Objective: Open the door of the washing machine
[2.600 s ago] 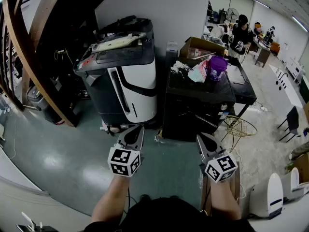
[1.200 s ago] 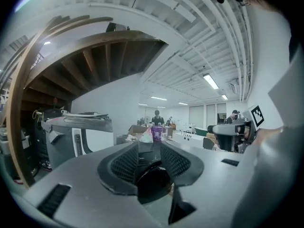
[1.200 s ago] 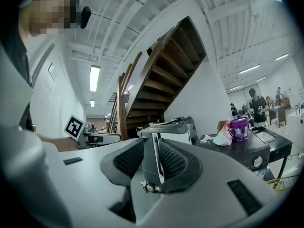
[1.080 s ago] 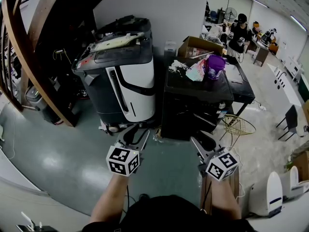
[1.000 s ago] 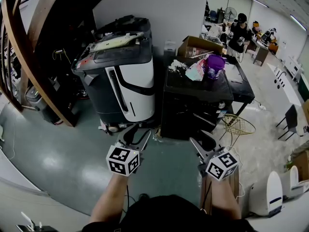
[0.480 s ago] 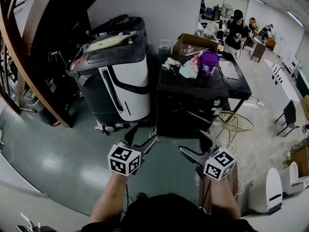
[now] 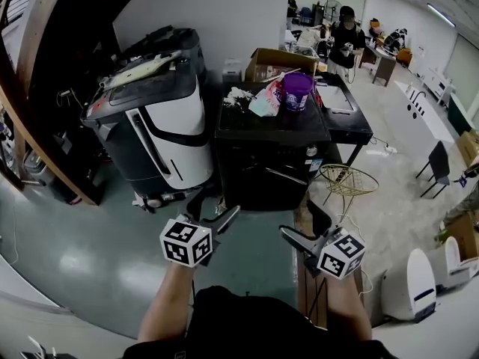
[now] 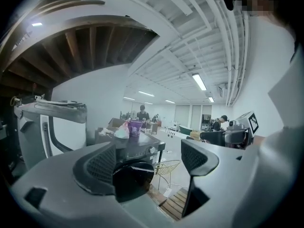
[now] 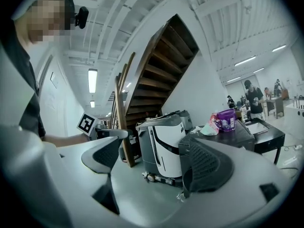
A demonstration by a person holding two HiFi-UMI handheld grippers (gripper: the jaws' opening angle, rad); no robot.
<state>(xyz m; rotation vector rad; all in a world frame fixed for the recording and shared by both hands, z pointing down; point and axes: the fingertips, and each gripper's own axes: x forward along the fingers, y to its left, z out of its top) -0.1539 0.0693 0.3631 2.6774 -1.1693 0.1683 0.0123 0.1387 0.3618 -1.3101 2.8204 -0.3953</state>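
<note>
Now | left gripper (image 7: pixel 217 205), right gripper (image 7: pixel 301 220): jaws opening, nothing between | washing machine (image 7: pixel 271 155) nearer than before | door looks shut, I'm ready to reach.

**Jaws spread toward the washing machine**

The left gripper (image 8: pixel 149 161) is opening its jaws, with nothing held between them. Through the gap, well beyond, stands a black washing machine (image 8: pixel 137 145) with a round door (image 8: pixel 133 180). A purple tub (image 8: pixel 135 127) sits on top, and a wire basket (image 8: pixel 166 168) stands beside it.
</note>
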